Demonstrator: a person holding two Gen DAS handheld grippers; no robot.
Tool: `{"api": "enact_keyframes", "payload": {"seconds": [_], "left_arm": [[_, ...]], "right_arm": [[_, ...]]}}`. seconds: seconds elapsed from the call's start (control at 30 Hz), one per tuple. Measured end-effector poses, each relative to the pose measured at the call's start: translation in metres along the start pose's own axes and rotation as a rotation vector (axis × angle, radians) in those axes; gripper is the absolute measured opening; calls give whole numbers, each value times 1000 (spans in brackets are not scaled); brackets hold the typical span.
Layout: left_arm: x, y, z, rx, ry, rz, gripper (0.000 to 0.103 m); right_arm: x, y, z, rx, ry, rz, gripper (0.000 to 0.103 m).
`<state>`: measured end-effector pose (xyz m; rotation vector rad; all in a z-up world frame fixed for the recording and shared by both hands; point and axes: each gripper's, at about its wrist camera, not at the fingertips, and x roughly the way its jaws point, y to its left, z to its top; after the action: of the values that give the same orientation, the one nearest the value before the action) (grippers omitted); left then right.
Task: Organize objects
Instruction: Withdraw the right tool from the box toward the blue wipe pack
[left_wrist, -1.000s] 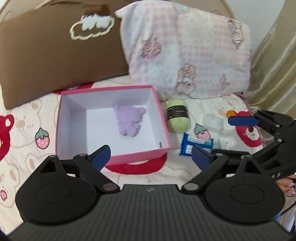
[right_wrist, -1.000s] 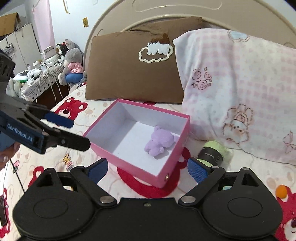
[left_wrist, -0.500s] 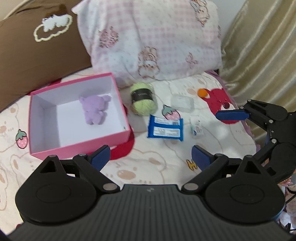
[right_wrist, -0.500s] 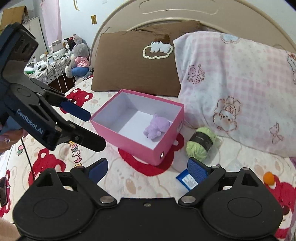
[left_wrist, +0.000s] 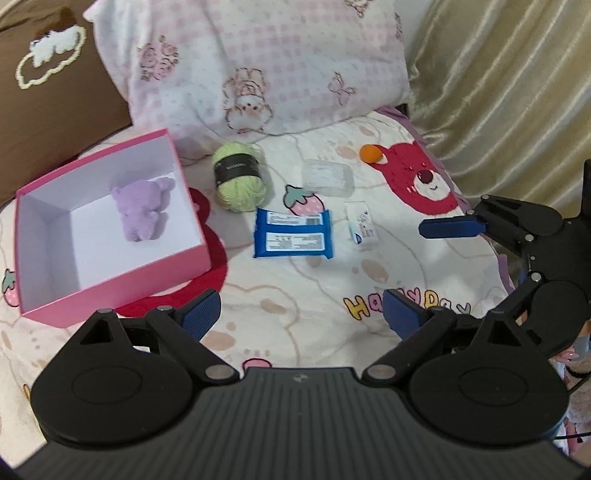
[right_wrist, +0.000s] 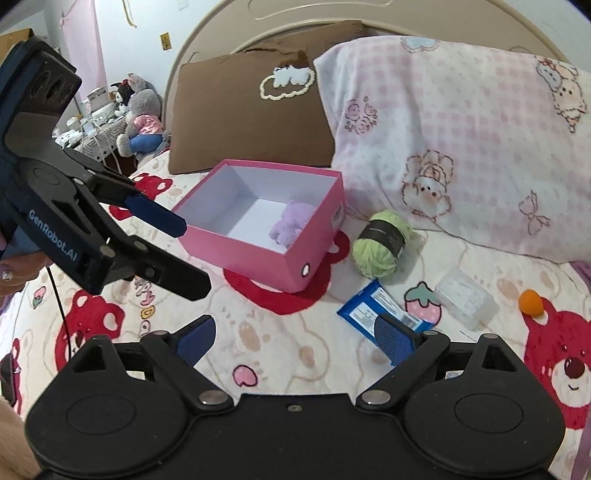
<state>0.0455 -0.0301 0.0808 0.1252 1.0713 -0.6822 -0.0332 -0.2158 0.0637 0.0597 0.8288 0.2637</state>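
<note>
On the bed (left_wrist: 295, 317), the pink box (left_wrist: 110, 291) already holds the purple plush (left_wrist: 142, 208). Beside it lie green yarn (left_wrist: 240, 177), a blue packet (left_wrist: 292, 233) and an orange ball (left_wrist: 370, 153). Both the left gripper (left_wrist: 301, 308) and right gripper (right_wrist: 295, 338) hover spread and empty; choosing the next item seems in hand, likely a descent onto the yarn.

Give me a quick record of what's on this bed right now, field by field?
Container: pink box, open
Inside box: purple plush toy
Loose on bedspread: green yarn ball, blue packet, clear plastic case, small white carton, orange ball
Left gripper: open, empty
Right gripper: open, empty
Behind: brown pillow, pink pillow
</note>
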Motion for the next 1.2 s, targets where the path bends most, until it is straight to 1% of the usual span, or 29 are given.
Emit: {"api": "enact_keyframes", "payload": {"seconds": [0.2, 0.33, 0.47, 0.57, 0.7, 0.8, 0.93, 0.97, 1.07, 1.1, 1.13, 1.2], "left_arm": [[24, -6, -5, 1, 17, -12, 93], [34, -5, -7, -4, 12, -12, 93], [43, -2, -10, -26, 5, -9, 93], [55, 1, -14, -44, 8, -26, 92], [71, 4, -18, -60, -26, -39, 91], [83, 7, -19, -69, -69, -61, 91], [102, 12, -16, -86, -82, -56, 91], [107, 13, -16, -94, -87, -58, 88], [118, 17, -15, -94, -113, -57, 87], [122, 18, -16, -94, -123, -54, 86], [126, 20, -16, -96, -143, -50, 83], [133, 22, -18, -103, -170, -39, 79]], "right_arm": [[11, -9, -19, 27, -7, -21, 95], [16, -16, -27, 45, -14, -38, 95], [23, -24, -34, 77, -27, -48, 95], [32, -30, -40, 95, -46, -62, 95], [48, -35, -46, 110, -68, -97, 95], [61, -38, -48, 96, -72, -130, 95], [76, -45, -47, 98, -76, -154, 95], [79, -48, -47, 102, -77, -156, 95], [91, -54, -46, 119, -72, -162, 95], [95, -55, -47, 134, -81, -180, 94], [99, -56, -50, 160, -99, -205, 94], [107, -60, -56, 214, -127, -213, 94]]}}
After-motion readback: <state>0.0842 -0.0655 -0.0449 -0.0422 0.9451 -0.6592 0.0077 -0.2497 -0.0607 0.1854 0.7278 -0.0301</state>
